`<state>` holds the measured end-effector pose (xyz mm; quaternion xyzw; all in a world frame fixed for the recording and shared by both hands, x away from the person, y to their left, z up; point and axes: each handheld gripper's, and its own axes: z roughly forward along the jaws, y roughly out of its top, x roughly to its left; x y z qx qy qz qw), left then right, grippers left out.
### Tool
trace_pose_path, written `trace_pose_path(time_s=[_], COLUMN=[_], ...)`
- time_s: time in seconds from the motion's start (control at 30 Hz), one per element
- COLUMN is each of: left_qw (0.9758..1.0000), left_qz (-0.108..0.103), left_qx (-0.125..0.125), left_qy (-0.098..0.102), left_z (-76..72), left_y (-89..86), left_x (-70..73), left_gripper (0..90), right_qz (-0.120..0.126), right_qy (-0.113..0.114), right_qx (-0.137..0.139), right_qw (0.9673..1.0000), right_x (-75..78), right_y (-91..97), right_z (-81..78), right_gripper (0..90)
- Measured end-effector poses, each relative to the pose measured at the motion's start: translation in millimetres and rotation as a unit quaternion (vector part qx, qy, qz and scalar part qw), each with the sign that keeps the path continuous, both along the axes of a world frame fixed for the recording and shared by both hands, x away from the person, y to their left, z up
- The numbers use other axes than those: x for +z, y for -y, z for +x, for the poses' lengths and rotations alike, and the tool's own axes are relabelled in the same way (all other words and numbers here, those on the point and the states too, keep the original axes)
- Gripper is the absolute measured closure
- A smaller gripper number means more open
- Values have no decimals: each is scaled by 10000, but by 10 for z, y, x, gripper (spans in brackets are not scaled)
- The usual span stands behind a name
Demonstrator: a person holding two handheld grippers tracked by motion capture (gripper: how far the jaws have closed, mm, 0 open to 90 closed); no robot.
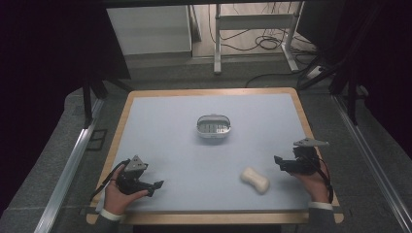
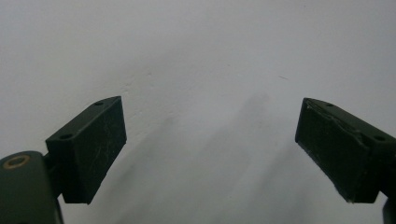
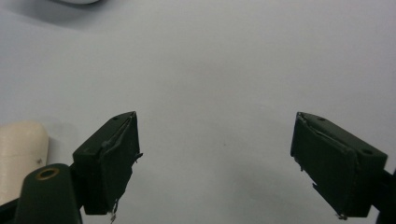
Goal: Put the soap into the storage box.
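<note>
Soap bar [image 1: 255, 179]: cream, waisted, lying near the tabletop's [image 1: 170, 121] near edge toward the right corner, just beside the right tool [image 1: 284, 164]. No grasp yet is judged; an opening step.

High view: a white soap dish [image 1: 214, 127] is seen mid-tabletop, well apart from the bar. The left tool [image 1: 154, 187] is held near the near-left corner.

Left gripper view: jaws apart, nothing between them.

Right gripper view: jaws wide apart, empty; the bar's end [image 3: 18, 149] is seen at the left jaw's outer side. A sideways shift to straddle it is called for next.

No writing can be read.
</note>
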<state>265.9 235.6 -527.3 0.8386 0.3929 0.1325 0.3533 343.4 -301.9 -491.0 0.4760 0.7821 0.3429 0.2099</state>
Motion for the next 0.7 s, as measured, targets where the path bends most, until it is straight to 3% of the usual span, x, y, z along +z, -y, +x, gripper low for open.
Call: trace_pose_path(time_s=[0.33, 0.7], left_qw=[9999, 10000], left_qz=[-103, -86], left_qx=[44, 22], left_qy=[32, 7], left_z=[-16, -11], left_y=[-38, -18], left_x=[40, 24], left_gripper=[93, 93], right_qz=[-106, -161], right_qy=[116, 30], right_qx=[88, 8], right_qw=[9998, 9999], right_x=[0, -21], right_y=[-9, 24], right_z=[-25, -33], right_gripper=[156, 160])
